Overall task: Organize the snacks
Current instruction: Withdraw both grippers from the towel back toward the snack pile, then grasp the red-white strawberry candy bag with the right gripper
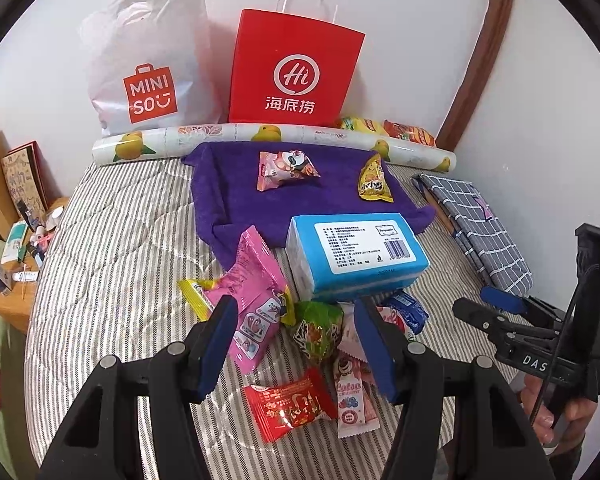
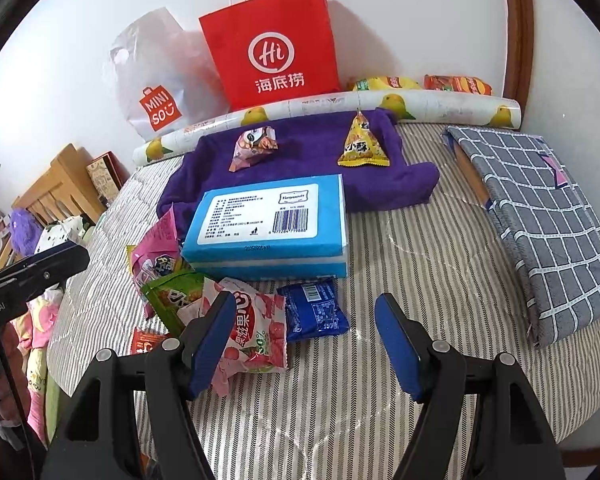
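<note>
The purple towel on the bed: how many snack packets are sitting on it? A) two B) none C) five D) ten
A: only a pink packet and a yellow triangle packet lie on the purple towel; the other snacks are piled on the striped bedcover in front of the blue box.

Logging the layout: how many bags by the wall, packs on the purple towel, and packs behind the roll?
Bags: 2 (white bag, red bag)
On towel: 2 (pink pack, yellow pack)
Behind roll: 2 (yellow-green pack, orange pack)
Total: 6
</note>
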The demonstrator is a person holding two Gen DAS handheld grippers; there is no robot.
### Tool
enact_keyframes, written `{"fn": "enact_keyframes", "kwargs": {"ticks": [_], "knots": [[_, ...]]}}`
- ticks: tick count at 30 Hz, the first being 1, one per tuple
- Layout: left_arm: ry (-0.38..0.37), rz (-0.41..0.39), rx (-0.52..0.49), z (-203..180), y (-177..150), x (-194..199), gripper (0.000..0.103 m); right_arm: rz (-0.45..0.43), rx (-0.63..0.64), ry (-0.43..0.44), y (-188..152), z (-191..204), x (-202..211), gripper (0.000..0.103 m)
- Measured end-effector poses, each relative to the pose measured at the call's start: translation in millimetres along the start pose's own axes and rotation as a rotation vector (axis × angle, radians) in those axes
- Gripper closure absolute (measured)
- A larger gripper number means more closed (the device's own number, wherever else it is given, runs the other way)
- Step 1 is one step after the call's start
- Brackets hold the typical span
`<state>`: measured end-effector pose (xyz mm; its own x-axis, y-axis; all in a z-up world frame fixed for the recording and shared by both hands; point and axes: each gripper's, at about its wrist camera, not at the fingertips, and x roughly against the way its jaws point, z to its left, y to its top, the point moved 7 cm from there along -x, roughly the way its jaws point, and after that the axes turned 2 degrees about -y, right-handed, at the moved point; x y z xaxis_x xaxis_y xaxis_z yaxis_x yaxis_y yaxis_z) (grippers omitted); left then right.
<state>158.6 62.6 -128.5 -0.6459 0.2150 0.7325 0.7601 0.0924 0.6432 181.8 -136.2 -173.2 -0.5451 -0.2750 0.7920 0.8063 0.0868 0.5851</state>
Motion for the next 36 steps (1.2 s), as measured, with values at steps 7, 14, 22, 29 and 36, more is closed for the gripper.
{"fn": "enact_keyframes", "kwargs": {"ticks": [7, 14, 22, 29, 36], "knots": [[-0.016, 0.011, 0.029, 6, -5, -4, 0.045, 0.014, 0.003, 0.004, -6, 3, -5, 0.031], [-0.011, 0.035, 0.049, 15, -13, -10, 0.045, 0.026, 0.022, 0.012, -14, 13, -10, 0.031], [-0.005, 0.051, 0.064, 23, -21, -14, 0.041, 0.053, 0.029, 0.014, -22, 20, -21, 0.031], [-0.004, 0.049, 0.08, 32, -23, -14, 0.041, 0.062, 0.043, 0.007, -25, 26, -26, 0.031], [0.005, 0.054, 0.103, 42, -26, -16, 0.041, 0.07, 0.042, 0.009, -27, 27, -30, 0.031]]}}
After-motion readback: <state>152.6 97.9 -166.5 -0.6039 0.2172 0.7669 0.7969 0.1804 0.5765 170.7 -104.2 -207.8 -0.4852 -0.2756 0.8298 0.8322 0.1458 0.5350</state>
